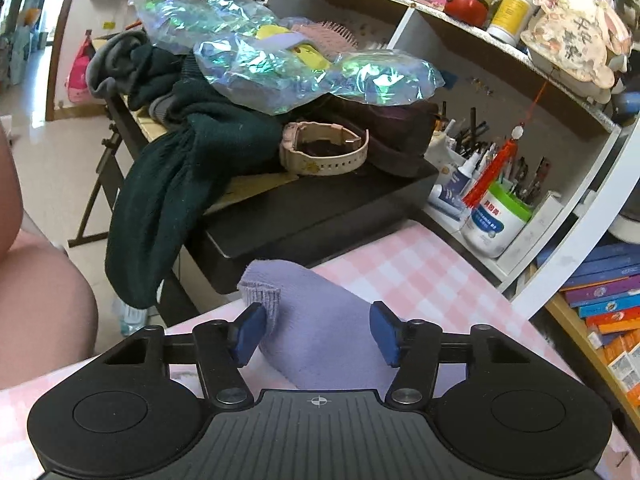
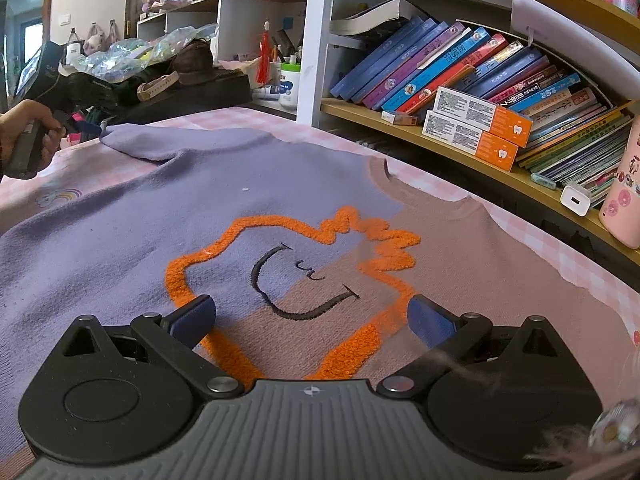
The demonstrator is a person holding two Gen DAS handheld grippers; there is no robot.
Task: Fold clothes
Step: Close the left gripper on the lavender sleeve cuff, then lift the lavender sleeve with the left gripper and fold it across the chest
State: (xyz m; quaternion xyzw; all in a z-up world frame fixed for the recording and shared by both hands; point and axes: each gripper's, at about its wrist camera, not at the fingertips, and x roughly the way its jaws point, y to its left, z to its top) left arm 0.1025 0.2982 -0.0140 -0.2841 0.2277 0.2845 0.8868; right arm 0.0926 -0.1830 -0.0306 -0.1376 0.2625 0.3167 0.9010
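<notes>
A lilac and dusty-pink sweater (image 2: 248, 184) with an orange outlined face lies flat, front up, on the pink checked table cover (image 2: 568, 264). Its lilac sleeve (image 1: 320, 320) runs to the table's far left corner, ribbed cuff (image 1: 262, 294) at the end. My left gripper (image 1: 316, 332) is open, its jaws standing either side of the sleeve just behind the cuff; it also shows in the right wrist view (image 2: 86, 126), held by a hand. My right gripper (image 2: 310, 320) is open and empty, low over the sweater's chest.
A black case (image 1: 320, 216) beyond the table corner carries dark green clothes (image 1: 180, 184), a watch (image 1: 324, 148) and iridescent wrap. Shelves with pens, jars and books (image 2: 480, 76) line the right side. A pink bottle (image 2: 624, 192) stands at far right.
</notes>
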